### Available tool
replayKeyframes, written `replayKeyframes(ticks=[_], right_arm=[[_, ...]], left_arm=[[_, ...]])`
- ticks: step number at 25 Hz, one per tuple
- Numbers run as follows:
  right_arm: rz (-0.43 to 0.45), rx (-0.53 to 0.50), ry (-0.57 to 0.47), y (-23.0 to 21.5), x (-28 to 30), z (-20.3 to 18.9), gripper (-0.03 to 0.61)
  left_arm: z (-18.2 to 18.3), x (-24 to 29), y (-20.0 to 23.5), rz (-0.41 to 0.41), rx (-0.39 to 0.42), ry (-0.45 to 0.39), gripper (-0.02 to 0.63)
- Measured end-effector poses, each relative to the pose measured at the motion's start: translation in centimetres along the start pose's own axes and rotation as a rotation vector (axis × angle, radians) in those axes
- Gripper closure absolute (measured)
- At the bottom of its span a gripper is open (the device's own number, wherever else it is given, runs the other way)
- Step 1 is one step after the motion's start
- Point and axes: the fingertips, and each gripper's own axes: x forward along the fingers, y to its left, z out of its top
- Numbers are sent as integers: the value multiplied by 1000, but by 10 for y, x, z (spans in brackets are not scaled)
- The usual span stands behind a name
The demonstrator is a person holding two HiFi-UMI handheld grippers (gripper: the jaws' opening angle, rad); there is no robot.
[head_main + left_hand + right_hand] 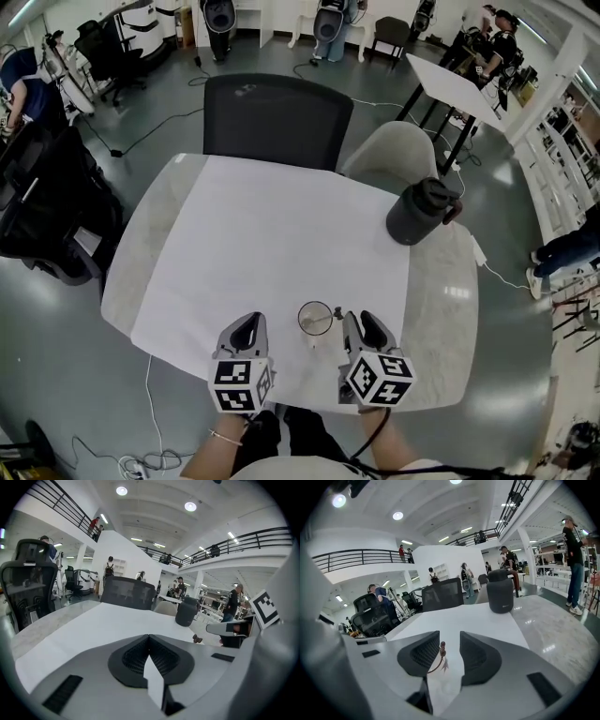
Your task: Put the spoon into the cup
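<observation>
A clear glass cup [315,319] stands near the front edge of the white table [272,234]. A thin spoon [328,321] leans in it, and its beaded handle end [442,645] rises between the jaws of my right gripper [450,639]. Those jaws stand apart on either side of the handle without pressing it. In the head view the right gripper [360,323] sits just right of the cup. My left gripper [247,325] is to the cup's left, and its jaws [149,637] meet at the tips with nothing between them. The cup is hidden in both gripper views.
A dark lidded jug [422,212] stands at the table's far right. A black chair [277,120] and a pale chair [394,155] are pushed up to the far side. A marble strip [441,309] borders the white sheet on the right.
</observation>
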Motion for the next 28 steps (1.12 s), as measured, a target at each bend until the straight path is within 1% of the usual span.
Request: replayKeyframes(ticks=[2, 5, 8, 16, 22, 24, 28], right_arm=[[-8, -5, -19, -1, -8, 9, 432], [-33, -39, -66, -4, -19, 27, 495], [-58, -71, -111, -11, -32, 46, 512], [-107, -95, -247, -24, -63, 97, 531], [-136, -156, -382, -29, -87, 146, 541], [-142, -161, -405, -29, -91, 156, 546], [-151, -178, -407, -28, -90, 162, 548]], left_arm=[[9, -2, -3, -9, 8, -18, 595], [25, -3, -8, -24, 24, -52, 595], [43, -3, -17, -41, 47, -88, 595], [99, -5, -36, -85, 85, -207, 595], [144, -10, -52, -107, 124, -308, 595], [153, -10, -53, -107, 139, -325, 595], [164, -11, -51, -102, 148, -345, 595]])
